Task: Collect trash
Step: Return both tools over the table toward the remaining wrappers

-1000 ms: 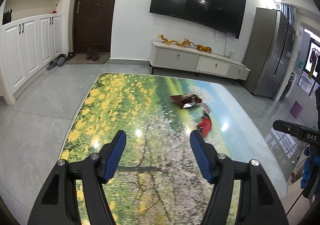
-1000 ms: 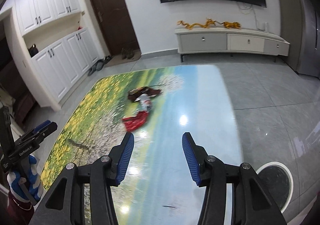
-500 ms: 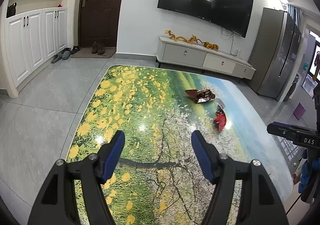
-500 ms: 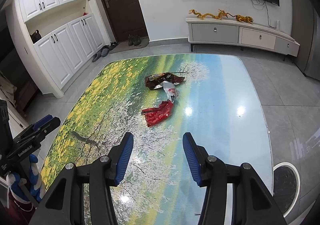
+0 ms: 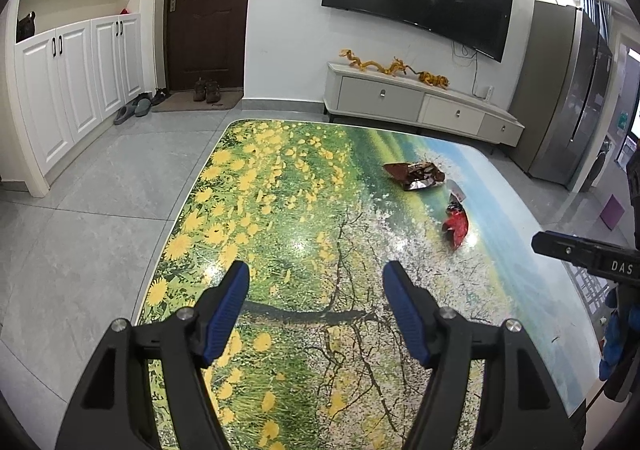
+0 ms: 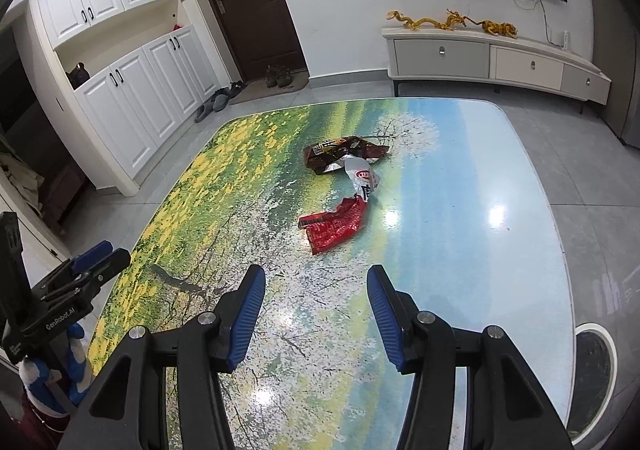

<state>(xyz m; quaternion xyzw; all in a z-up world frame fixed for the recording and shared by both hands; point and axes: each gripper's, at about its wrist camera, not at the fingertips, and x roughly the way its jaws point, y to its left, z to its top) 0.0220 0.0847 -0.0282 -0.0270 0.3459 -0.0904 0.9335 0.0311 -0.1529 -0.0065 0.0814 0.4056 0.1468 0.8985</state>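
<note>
Glossy landscape-print table (image 6: 500, 177) bearing three crumpled wrappers (image 6: 334, 228), close together.

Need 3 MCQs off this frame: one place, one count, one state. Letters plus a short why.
1. Where is the red wrapper?
A. on the floor
B. on the table
C. in a gripper

2. How many wrappers lie on the table?
A. one
B. three
C. five

3. How is the right gripper?
A. open, empty
B. shut on a wrapper
C. out of view

Key: B, it lies flat on the printed tabletop; B, brown wrapper, white wrapper and the red one; A, its blue pads stand apart with only tabletop between them.
</note>
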